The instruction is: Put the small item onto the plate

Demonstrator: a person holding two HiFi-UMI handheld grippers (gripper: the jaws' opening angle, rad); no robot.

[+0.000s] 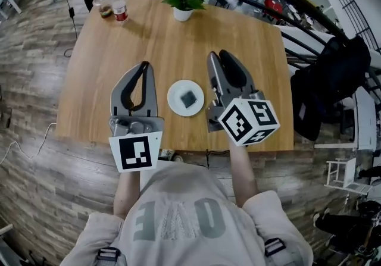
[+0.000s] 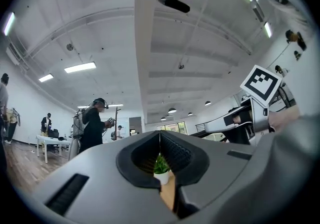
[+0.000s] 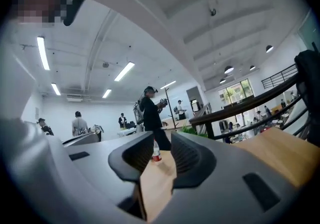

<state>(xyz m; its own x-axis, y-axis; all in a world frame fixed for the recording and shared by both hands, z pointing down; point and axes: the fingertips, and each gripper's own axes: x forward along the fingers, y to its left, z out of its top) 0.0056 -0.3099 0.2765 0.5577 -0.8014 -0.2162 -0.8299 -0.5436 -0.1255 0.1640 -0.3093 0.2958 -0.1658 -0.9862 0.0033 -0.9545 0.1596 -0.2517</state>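
Observation:
A white plate (image 1: pixel 174 90) lies near the front edge of the wooden table (image 1: pixel 149 38), and a small dark square item (image 1: pixel 189 99) rests on its middle. My left gripper (image 1: pixel 144 64) lies on the table just left of the plate. Its jaws meet at the tips with nothing in them; in the left gripper view the left gripper (image 2: pixel 160 135) shows no gap. My right gripper (image 1: pixel 219 54) sits just right of the plate. In the right gripper view the right gripper (image 3: pixel 162 143) shows a narrow gap between its jaws, with nothing in it.
At the table's far edge stand a potted plant (image 1: pixel 182 3), a red-labelled bottle (image 1: pixel 119 6) and a cup (image 1: pixel 105 4). A black garment (image 1: pixel 333 74) hangs off the table's right side by a railing. People stand in the room beyond.

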